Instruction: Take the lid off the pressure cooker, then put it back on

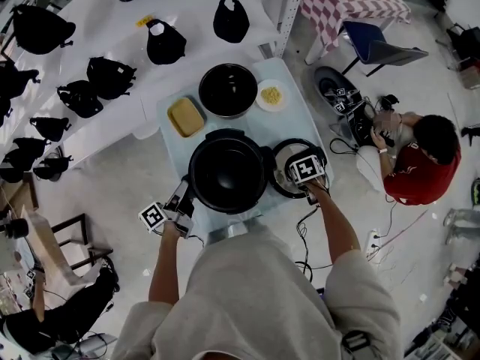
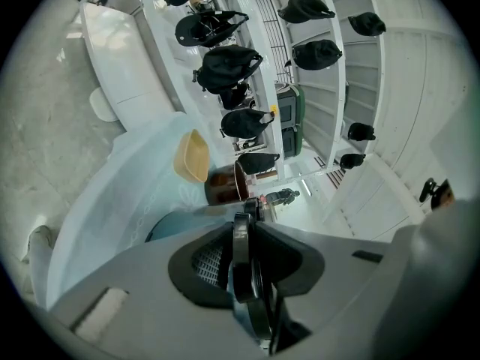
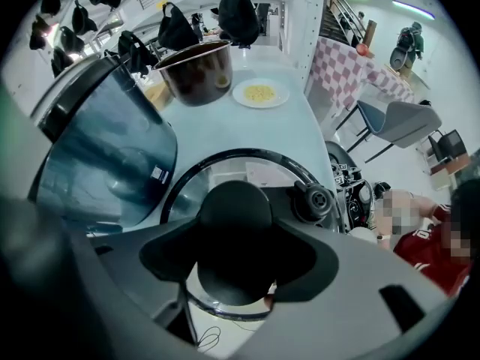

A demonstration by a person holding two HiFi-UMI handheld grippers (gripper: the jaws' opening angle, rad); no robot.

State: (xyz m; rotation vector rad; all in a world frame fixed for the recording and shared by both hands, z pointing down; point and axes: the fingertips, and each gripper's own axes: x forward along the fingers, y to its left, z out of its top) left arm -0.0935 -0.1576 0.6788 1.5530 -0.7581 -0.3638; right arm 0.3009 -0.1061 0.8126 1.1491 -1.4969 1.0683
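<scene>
A person stood at a small table draped in pale blue cloth, a claw in each hand. The left claw was clamped shut on a thin black edge of the pressure cooker, at the pot's near left side, with no gap showing between jaw and metal. The cooker stood open, its dark inside bare to the room.

The right claw was closed round the black knob of the glass lid, the jaws pressed to the knob's two sides. The lid was off the pot and sat level just to the right of it, at the table's near edge. Whether it rested on the cloth or hung just above it could not be told. A steam valve stood on the lid just right of that claw.

Beyond the left claw, past the cooker, lay a tan container. A metal pot stood well ahead of the right claw and a white plate of yellow food just right of that pot. Black bags sat on white shelving farther back. Off to the right claw's side, a person in a red shirt sat on the floor among cables.
</scene>
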